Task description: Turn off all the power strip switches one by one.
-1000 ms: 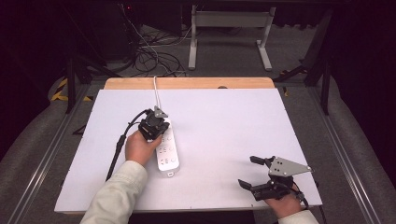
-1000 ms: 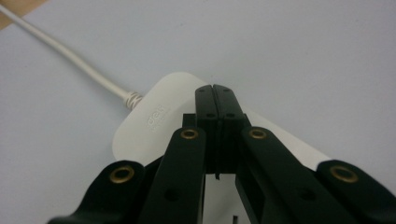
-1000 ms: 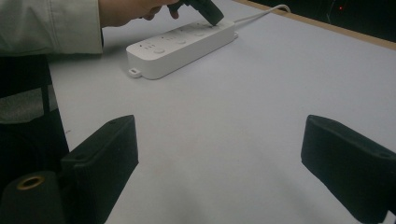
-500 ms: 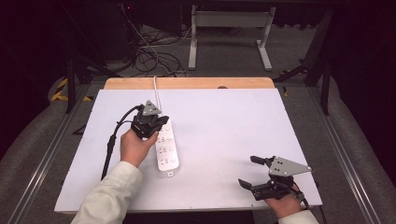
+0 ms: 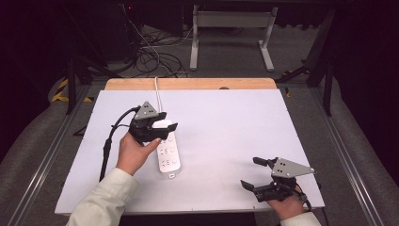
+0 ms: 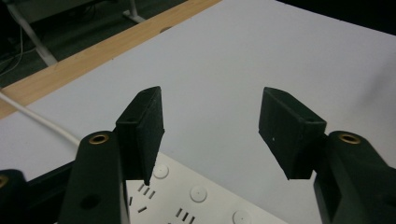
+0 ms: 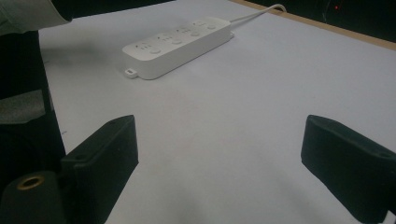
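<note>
A white power strip (image 5: 168, 155) lies flat on the white table top (image 5: 226, 132), left of centre, and its white cord (image 5: 157, 89) runs off the far edge. My left gripper (image 5: 168, 121) hovers just above the strip's far end. Its jaws have just been opening and nothing is between them. The left gripper view has the open left gripper (image 6: 210, 100) over the strip's sockets (image 6: 196, 196). My right gripper (image 5: 249, 172) rests low near the front right edge, open and empty. From the right gripper view, the right gripper (image 7: 219, 130) faces the power strip (image 7: 177, 44) across bare table.
A wooden strip (image 5: 188, 84) borders the table's far edge. The left gripper's black cable (image 5: 106, 150) trails down the left side of the table. Behind the table, a metal stand (image 5: 230, 33) and loose cables (image 5: 150, 56) sit on the dark floor.
The left gripper has risen off the power strip and shifted toward its far end, and its jaws have gone from shut to open. The right gripper has not moved.
</note>
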The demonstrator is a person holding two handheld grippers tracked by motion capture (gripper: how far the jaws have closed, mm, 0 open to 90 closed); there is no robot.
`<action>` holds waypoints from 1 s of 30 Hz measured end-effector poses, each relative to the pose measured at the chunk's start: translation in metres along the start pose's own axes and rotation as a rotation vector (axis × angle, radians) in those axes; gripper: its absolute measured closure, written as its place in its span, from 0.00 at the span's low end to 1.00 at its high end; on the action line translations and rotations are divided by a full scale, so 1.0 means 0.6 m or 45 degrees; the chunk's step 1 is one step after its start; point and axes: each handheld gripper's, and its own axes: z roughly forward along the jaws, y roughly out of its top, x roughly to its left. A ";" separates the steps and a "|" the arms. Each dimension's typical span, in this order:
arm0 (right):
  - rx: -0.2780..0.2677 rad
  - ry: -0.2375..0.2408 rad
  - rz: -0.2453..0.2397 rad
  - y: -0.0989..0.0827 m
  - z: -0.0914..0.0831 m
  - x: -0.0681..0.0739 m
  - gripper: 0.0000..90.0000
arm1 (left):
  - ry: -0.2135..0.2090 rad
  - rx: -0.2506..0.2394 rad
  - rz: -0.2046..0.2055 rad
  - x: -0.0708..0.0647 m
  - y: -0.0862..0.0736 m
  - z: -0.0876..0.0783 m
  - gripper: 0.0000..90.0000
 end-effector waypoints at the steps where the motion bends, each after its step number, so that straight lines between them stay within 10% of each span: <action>1: 0.000 -0.002 -0.002 0.000 0.000 0.000 0.13 | -0.009 -0.005 0.008 -0.003 0.000 -0.005 0.42; 11: -0.001 -0.008 -0.001 0.000 -0.002 0.001 0.13 | -0.024 -0.146 0.024 -0.020 -0.018 -0.073 0.29; 30: -0.008 -0.011 -0.006 0.001 -0.002 0.002 0.12 | -0.004 -0.225 0.064 -0.035 -0.125 -0.161 0.19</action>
